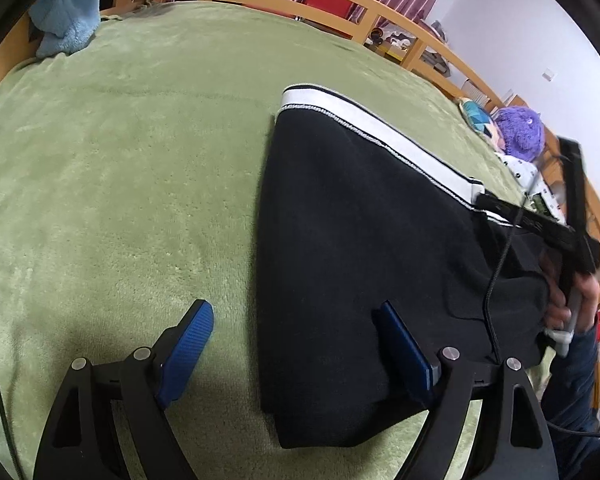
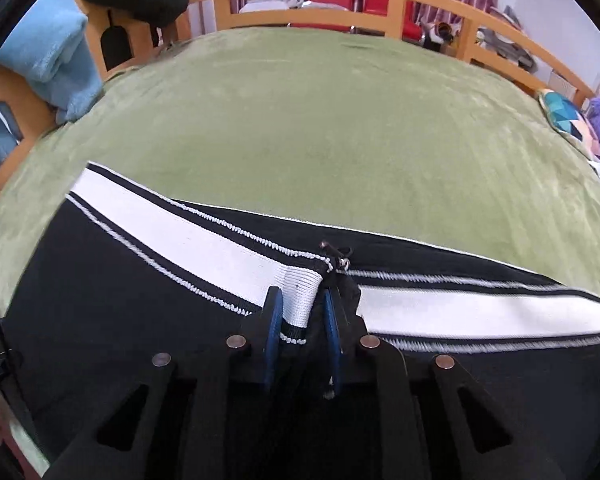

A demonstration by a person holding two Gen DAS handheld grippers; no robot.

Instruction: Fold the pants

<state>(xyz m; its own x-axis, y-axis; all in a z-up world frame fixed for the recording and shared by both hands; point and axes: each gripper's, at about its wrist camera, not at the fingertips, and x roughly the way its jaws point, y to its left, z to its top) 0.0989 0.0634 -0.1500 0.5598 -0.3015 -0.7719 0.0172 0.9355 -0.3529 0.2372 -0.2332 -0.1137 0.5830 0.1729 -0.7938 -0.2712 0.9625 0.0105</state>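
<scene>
Left tongs (image 1: 296,344) wide open, holding nothing, straddling the near edge of the black pants (image 1: 352,240) lying on the green bed (image 1: 120,160). Right tongs (image 2: 300,320) pinched on the white waistband (image 2: 204,240) beside the zipper. Risk: only a small bite of waistband, so it could slip out or bunch the fold.

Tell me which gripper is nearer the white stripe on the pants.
Right. The right gripper is clamped on the white stripe; the left gripper is open over the plain black end, away from it.
</scene>
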